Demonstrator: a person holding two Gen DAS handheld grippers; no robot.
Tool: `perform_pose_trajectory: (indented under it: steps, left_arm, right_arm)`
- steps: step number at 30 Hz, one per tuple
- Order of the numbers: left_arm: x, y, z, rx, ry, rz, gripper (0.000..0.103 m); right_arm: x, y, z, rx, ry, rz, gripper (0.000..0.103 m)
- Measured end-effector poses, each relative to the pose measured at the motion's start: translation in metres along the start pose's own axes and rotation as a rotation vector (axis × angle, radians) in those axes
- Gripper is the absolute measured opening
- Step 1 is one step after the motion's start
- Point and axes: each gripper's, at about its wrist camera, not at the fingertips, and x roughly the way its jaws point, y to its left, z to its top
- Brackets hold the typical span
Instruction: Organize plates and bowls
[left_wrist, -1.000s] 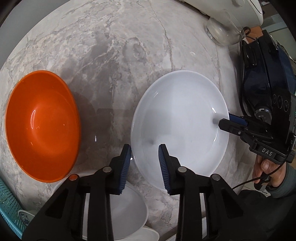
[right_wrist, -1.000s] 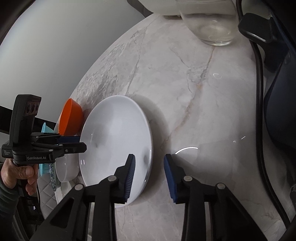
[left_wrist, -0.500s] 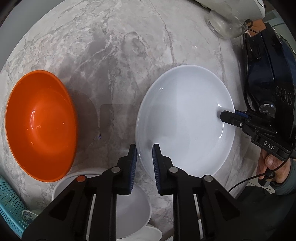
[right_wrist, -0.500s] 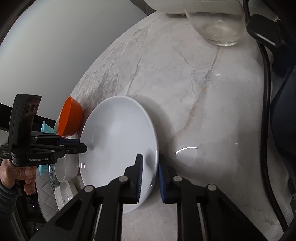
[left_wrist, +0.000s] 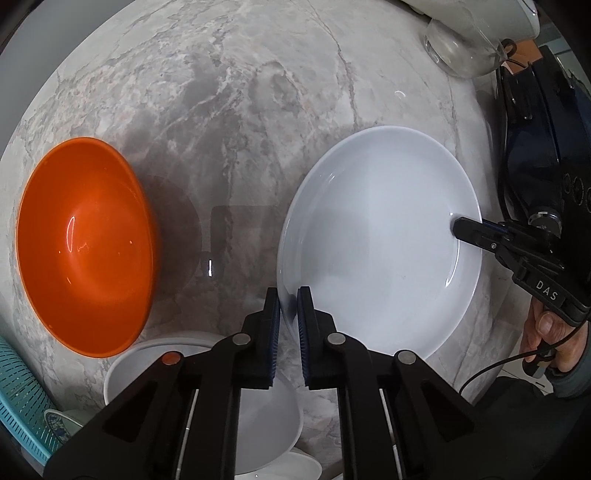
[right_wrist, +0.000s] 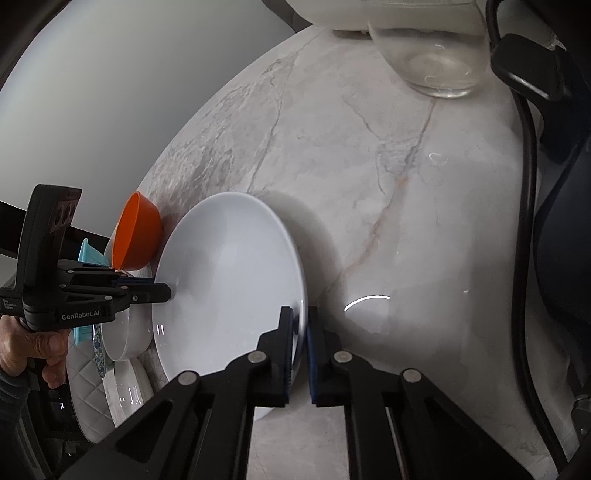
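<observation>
The right gripper (right_wrist: 300, 317) has its jaws clamped on the white plate's (right_wrist: 229, 280) rim, the left gripper (right_wrist: 162, 291) gripping opposite.

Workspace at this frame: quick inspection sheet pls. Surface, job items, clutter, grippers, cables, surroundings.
Surface: marble countertop, grey veining, bare in the middle.
Job's things: white plate flat on the counter; orange bowl apart from it on the far side of the left gripper; white bowls stacked at the counter's near edge.
Clutter: glass jar at the back; teal basket at the edge.
Grippers: left gripper and right gripper each clamped on opposite rims of the plate, jaws just closed.
Cables: black cable along the counter's side.
Surroundings: dark blue object beside the plate; grey wall.
</observation>
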Motion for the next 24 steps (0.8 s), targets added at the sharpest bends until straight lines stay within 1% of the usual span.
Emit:
perform_pose_trajectory:
  steps: [4,9,14,24]
  left_arm:
    - [0.0,0.0,-0.003,-0.007,0.004,-0.007,0.008]
    - [-0.004,0.003,-0.005,-0.036,0.004,-0.033,0.008]
    - [-0.006,0.002,-0.003,-0.041,0.013,-0.034,0.008]
    - [0.0,0.003,0.003,-0.043,0.03,-0.027,0.008]
  right_arm:
    - [-0.004,0.002,0.003,-0.002,-0.008,-0.004,0.009]
    - [-0.009,0.006,0.007,-0.005,-0.015,-0.004,0.009]
    - [-0.011,0.01,0.008,-0.011,-0.017,-0.008,0.009]
    - [0.0,0.007,0.013,-0.001,0.003,-0.037,0.01]
